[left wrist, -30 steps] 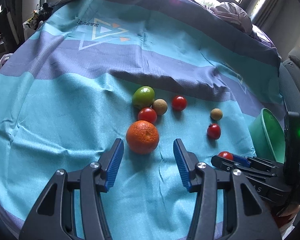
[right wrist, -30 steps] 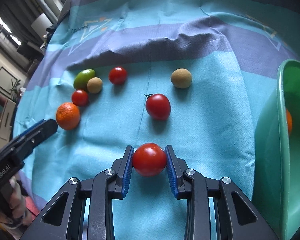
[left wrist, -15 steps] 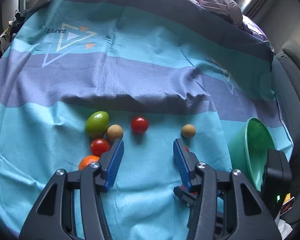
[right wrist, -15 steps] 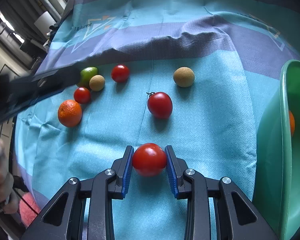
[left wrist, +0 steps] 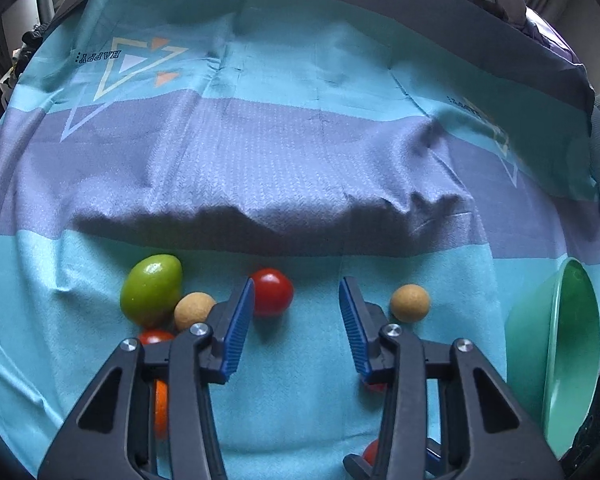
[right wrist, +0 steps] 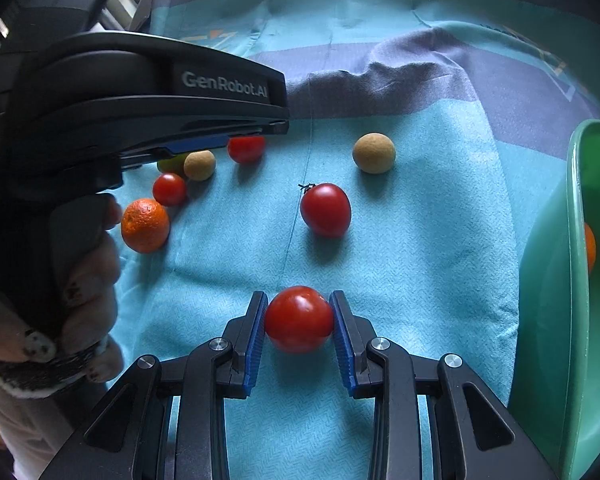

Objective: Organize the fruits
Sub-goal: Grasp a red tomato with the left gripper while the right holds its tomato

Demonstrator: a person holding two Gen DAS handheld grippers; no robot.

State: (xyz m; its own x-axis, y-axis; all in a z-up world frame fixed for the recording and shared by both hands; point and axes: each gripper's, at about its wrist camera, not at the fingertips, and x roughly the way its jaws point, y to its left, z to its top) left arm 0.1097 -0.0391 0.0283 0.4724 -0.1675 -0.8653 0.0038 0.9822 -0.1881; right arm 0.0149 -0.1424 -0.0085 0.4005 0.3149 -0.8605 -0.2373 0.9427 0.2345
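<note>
My right gripper (right wrist: 299, 299) is shut on a red tomato (right wrist: 299, 319) resting on the teal cloth (right wrist: 420, 260). Beyond it lie a stemmed tomato (right wrist: 326, 210) and a tan ball (right wrist: 374, 153). My left gripper (left wrist: 296, 292) hovers over the cloth with its jaws closing. Another red tomato (left wrist: 271, 291) sits between them by the left pad (left wrist: 240, 316), clear of the right pad. To its left are a green fruit (left wrist: 151, 290), a second tan ball (left wrist: 195, 311), a small tomato (left wrist: 156, 336) and an orange (right wrist: 145, 225), which the left finger largely hides.
A green bowl (right wrist: 580, 280) stands at the right with an orange fruit (right wrist: 590, 246) inside. A raised fold of purple cloth (left wrist: 260, 216) crosses behind the fruits. A person's hand (right wrist: 88, 280) holds the left gripper's body (right wrist: 140, 96) at the left.
My left gripper has moved away from the orange toward the farther red tomato, and its jaws have narrowed. The right gripper has stayed put, still gripping its tomato.
</note>
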